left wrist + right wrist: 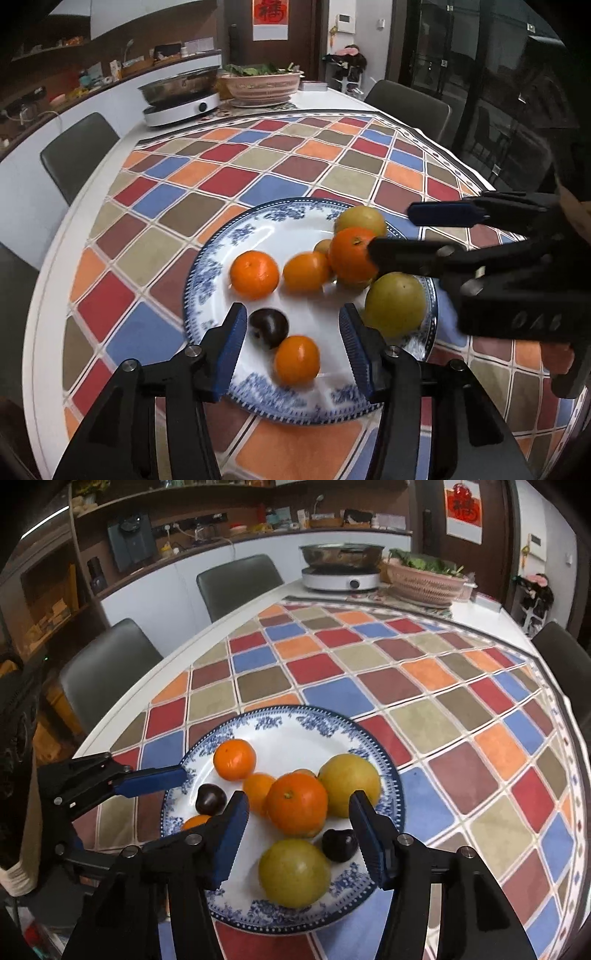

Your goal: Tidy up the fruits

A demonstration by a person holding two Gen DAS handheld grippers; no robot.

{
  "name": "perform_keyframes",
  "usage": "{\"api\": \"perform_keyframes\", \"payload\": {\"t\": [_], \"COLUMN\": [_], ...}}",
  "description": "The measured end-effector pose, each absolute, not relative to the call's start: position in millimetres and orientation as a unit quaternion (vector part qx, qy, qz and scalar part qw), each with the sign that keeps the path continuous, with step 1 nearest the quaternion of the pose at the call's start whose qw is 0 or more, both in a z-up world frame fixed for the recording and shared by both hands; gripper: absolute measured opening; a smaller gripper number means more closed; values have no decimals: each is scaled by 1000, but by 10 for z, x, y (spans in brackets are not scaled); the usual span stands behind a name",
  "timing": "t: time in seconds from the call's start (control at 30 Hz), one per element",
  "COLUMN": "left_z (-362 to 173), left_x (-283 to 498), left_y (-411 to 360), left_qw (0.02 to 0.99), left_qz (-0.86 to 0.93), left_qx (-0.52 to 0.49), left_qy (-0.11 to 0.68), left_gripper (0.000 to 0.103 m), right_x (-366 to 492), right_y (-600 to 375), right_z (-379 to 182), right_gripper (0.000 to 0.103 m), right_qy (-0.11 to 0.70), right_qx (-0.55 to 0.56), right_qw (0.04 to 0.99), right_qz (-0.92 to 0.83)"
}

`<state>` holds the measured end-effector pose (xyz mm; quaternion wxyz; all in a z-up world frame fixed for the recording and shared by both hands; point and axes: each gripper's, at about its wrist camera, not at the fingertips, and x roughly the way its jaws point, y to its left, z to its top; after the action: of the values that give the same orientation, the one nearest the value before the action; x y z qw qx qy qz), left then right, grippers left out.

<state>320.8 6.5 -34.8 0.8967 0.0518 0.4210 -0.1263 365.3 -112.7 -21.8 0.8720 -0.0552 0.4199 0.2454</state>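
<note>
We find most of the counter (424,679) open beyond the plate (295,720), its patterned cloth bare up to the far end, where a cooker with pan (341,572) and a pink basket (424,583) block passage. On the plate, fruits (295,805) crowd the near half; its far half lies free.

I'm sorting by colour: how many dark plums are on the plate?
2. One dark plum lies at the plate's left side near the left gripper; the other sits beside the nearest yellow-green fruit. More may hide behind fruit.
</note>
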Motion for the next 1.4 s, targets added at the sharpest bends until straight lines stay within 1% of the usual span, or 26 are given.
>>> {"api": "perform_keyframes", "payload": {"t": [0.13, 0.23, 0.3, 0.37, 0.4, 0.53, 0.63, 0.77, 0.97, 1.07, 1.23, 1.4], "left_z": [-206, -54, 39, 147, 202, 364, 445, 487, 495, 520, 585, 603], "left_x": [3032, 2868, 2762, 2622, 2547, 2284, 2070, 1790, 1382, 1201, 944, 771], "left_y": [132, 172, 182, 190, 184, 169, 167, 155, 150, 157, 112, 87], "left_qw": [906, 915, 918, 924, 927, 937, 943, 948, 951, 952, 957, 958], "left_qz": [-99, -75, -65, -58, -57, -41, -31, -24, -15, -15, -13, -13], "left_qx": [43, 34, 33, 33, 35, 44, 43, 39, 24, 16, 25, 23], "left_qy": [408, 395, 389, 377, 370, 343, 328, 314, 307, 305, 289, 286], "left_gripper": [52, 60, 62, 68, 69, 81, 84, 89, 96, 98, 103, 103], "right_x": [3481, 3286, 3155, 3023, 2954, 2647, 2417, 2118, 1695, 1498, 1216, 1014], "right_y": [-1206, -1256, -1304, -1356, -1378, -1434, -1463, -1531, -1599, -1624, -1649, -1694], "right_z": [-85, 13, 78, 139, 170, 293, 364, 425, 486, 505, 537, 557], "right_gripper": [58, 66, 68, 73, 73, 80, 80, 87, 87, 87, 87, 87], "right_qy": [404, 385, 374, 368, 363, 339, 322, 306, 294, 291, 285, 279], "right_qx": [-55, -57, -47, -34, -28, -27, -36, -40, -44, -45, -42, -40], "right_qw": [885, 897, 904, 909, 912, 924, 932, 940, 946, 947, 951, 953], "right_qz": [225, 208, 201, 191, 189, 175, 162, 143, 132, 127, 116, 115]}}
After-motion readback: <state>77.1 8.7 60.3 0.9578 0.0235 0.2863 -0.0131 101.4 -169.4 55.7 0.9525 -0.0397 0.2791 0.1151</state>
